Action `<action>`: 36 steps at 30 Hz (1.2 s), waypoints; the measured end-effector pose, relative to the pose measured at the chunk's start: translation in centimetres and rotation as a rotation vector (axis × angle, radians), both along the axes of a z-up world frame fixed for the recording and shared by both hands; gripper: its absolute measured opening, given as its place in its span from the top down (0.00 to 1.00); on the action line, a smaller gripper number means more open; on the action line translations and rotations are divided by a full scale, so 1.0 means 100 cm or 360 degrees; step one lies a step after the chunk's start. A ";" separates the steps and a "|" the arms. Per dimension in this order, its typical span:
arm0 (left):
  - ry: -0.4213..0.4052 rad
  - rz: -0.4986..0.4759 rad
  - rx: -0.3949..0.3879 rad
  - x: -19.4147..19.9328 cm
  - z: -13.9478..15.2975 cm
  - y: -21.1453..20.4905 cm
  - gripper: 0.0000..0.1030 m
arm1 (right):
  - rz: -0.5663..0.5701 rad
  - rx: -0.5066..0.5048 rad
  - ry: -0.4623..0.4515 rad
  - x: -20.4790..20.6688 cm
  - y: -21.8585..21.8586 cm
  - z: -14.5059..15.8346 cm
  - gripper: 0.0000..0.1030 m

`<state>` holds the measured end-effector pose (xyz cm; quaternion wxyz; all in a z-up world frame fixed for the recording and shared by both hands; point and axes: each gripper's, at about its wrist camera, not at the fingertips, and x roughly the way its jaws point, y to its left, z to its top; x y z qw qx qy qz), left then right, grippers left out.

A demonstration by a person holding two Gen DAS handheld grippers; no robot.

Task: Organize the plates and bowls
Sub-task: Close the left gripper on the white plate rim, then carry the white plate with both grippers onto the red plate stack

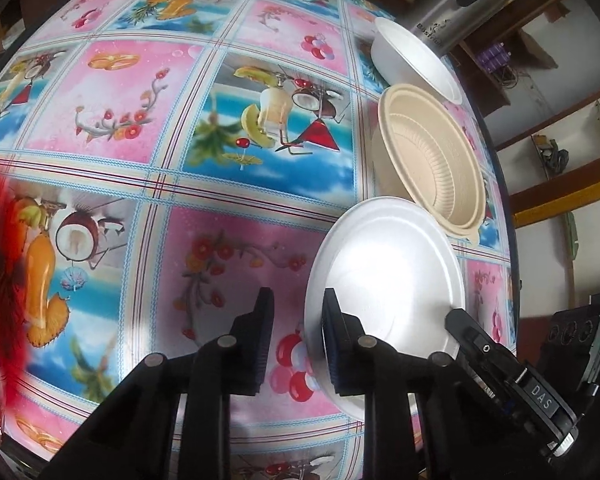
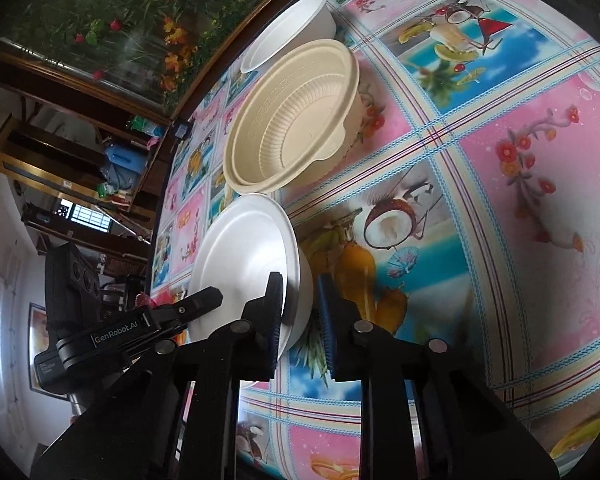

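White foam bowl: round, smooth, matte, with a broad flat rim and shallow walls. It sits at the near end of a row of three vessels close to one edge of the table.

Left gripper: its jaws straddle the white foam bowl's rim, one finger inside, one outside; a gap shows between them and no firm pinch can be confirmed.

Right gripper: jaws likewise astride the opposite rim, one finger over the interior, the other outside the wall; contact cannot be told.

Beige bowl: larger, deeper, tan fibre, ribbed inner wall, stepped rim with a small tab; it stands just beyond the foam bowl.

Small white bowl: plain and deep, at the far end of the row, beside a steel pot.

Table covering: glossy oilcloth printed with pink floral and blue tropical-fruit squares.
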<state>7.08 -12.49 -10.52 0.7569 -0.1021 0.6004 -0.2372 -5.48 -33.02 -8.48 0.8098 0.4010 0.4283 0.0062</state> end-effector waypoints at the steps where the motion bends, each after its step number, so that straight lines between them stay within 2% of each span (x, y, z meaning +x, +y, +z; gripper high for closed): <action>1: -0.0004 -0.0002 -0.0002 0.000 0.001 0.000 0.81 | 0.0002 0.0009 -0.0002 0.001 0.000 0.000 0.86; 13: -0.0112 -0.0036 0.0061 -0.008 0.010 0.007 0.90 | 0.0050 -0.0086 -0.0008 0.007 0.015 0.007 0.89; 21: -0.0219 0.0058 0.0058 -0.009 0.029 0.045 0.90 | 0.0141 -0.0177 -0.0035 0.023 0.050 0.024 0.89; 24: -0.0190 0.0057 0.0063 -0.005 0.021 0.049 0.90 | 0.0170 -0.0224 0.0028 0.031 0.063 0.017 0.88; 26: -0.0068 0.0023 0.0008 -0.001 0.005 0.048 0.90 | 0.0173 -0.0209 0.0072 0.035 0.066 0.008 0.88; 28: -0.0010 0.0006 -0.0005 -0.001 -0.005 0.049 0.90 | 0.0162 -0.0144 0.0096 0.036 0.063 0.001 0.88; 30: -0.0013 0.0005 -0.0012 -0.003 -0.005 0.050 0.90 | 0.0164 -0.0101 0.0109 0.037 0.063 0.000 0.88; 36: -0.0081 0.0018 -0.0007 -0.002 0.006 0.051 0.90 | 0.0175 -0.0116 0.0110 0.043 0.069 0.000 0.88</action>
